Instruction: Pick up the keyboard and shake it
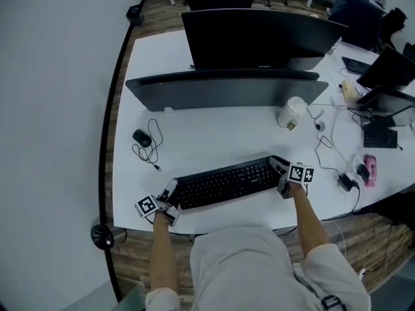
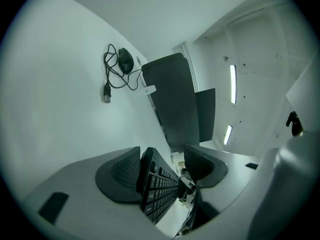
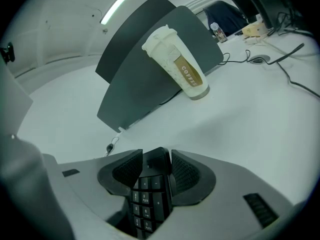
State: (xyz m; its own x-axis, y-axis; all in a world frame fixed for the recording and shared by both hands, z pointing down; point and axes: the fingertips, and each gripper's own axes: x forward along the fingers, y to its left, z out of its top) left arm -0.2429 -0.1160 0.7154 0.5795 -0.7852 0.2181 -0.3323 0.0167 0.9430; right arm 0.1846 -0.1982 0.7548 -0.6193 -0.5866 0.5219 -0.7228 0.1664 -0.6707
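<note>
While the keyboard (image 1: 227, 183) stretches across the near side of the white desk (image 1: 214, 131), in front of the monitor (image 1: 227, 91), each end of it sits between a pair of jaws; right gripper (image 3: 154, 171) is snug on the numpad end, both pads touching; left gripper (image 2: 162, 166) is spread wide, one pad against the keyboard's back, the other clear of the keys; coffee cup (image 3: 177, 66) stands further back; mouse (image 2: 125, 60) lies with its cable in loops.
</note>
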